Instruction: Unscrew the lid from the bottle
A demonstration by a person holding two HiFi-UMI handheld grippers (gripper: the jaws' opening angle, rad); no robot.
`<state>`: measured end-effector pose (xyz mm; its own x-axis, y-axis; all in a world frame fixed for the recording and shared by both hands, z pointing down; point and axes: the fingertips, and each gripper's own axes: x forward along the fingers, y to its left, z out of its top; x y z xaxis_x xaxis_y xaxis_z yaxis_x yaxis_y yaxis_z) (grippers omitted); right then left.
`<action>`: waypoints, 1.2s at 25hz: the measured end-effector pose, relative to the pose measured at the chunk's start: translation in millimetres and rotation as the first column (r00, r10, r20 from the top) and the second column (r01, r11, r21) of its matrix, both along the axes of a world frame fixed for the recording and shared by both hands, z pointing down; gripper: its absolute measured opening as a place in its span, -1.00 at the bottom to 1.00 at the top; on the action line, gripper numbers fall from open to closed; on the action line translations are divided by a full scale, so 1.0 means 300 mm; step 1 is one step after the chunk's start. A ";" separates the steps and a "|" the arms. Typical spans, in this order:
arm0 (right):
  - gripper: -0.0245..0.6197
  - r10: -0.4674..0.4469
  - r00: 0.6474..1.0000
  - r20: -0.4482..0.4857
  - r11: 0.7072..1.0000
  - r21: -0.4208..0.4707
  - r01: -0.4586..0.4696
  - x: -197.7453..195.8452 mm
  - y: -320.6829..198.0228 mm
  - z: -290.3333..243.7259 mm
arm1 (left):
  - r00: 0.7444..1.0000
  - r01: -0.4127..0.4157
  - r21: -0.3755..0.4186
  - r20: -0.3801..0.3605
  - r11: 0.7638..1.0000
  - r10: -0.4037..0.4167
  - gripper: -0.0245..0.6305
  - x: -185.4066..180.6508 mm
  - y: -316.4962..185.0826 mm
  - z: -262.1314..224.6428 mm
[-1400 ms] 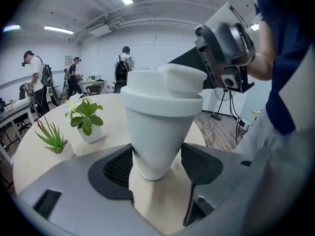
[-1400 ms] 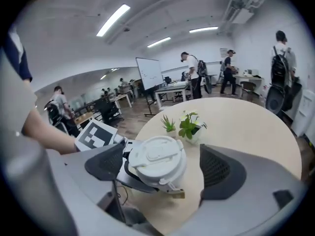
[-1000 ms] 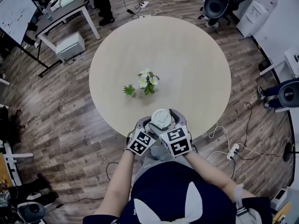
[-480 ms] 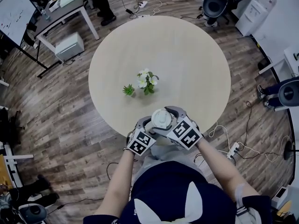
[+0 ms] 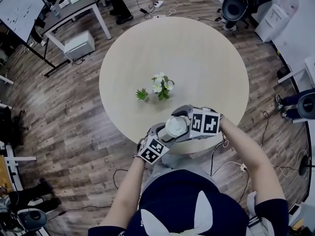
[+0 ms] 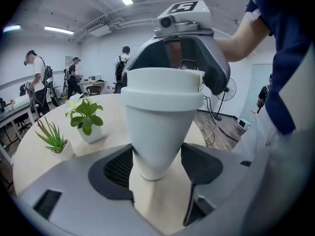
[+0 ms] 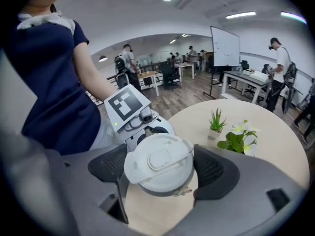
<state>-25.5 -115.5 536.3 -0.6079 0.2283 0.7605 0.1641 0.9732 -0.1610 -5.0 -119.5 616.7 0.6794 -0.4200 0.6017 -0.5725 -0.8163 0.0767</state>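
A white tapered bottle (image 6: 160,117) stands upright over the near edge of the round table (image 5: 206,63). My left gripper (image 6: 155,163) is shut on the bottle's narrow lower part, its dark pads pressing both sides. The bottle's white lid (image 7: 158,162) with a flip tab sits on top. My right gripper (image 7: 160,173) comes in from the right and is shut on the lid, a pad against each side. In the head view the lid (image 5: 176,127) shows between the two marker cubes, the left gripper (image 5: 165,136) below it and the right gripper (image 5: 182,124) beside it.
A small flowering plant (image 5: 161,85) and a tiny succulent (image 5: 142,93) stand mid-table, beyond the bottle. Around the table are a desk (image 5: 74,6), office chairs (image 5: 235,4), floor cables (image 5: 236,163) and people (image 6: 37,77) in the background.
The right gripper has swung round the lid from the front to the bottle's right side, turning anticlockwise as seen from above. The left gripper and the bottle kept their place.
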 end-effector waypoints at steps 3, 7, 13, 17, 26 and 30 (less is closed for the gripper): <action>0.40 -0.126 0.987 -0.099 0.992 0.013 0.128 -0.007 0.000 0.006 | 1.000 0.005 -0.002 -0.004 1.000 -0.005 0.04 -0.013 -0.009 -0.004; 0.42 -0.224 0.937 -0.267 0.968 0.053 0.246 -0.002 -0.001 0.022 | 1.000 0.019 0.001 -0.012 1.000 -0.019 0.04 -0.021 -0.016 -0.006; 0.44 -0.115 0.967 -0.226 0.981 0.127 0.146 -0.018 0.001 0.023 | 1.000 0.022 -0.005 -0.005 1.000 -0.022 0.04 -0.018 -0.014 -0.008; 0.51 0.114 0.993 0.023 0.985 0.129 -0.116 -0.053 -0.038 -0.051 | 1.000 0.025 -0.006 -0.002 1.000 -0.025 0.04 -0.019 -0.015 -0.002; 0.56 0.552 0.805 0.217 0.813 0.073 -0.577 -0.020 -0.068 -0.037 | 0.999 0.037 -0.014 -0.007 0.999 -0.037 0.04 -0.019 -0.013 0.003; 0.49 0.683 0.701 0.205 0.707 0.055 -0.705 0.006 -0.081 0.010 | 0.999 0.039 -0.016 -0.007 0.999 -0.039 0.04 -0.021 -0.017 0.000</action>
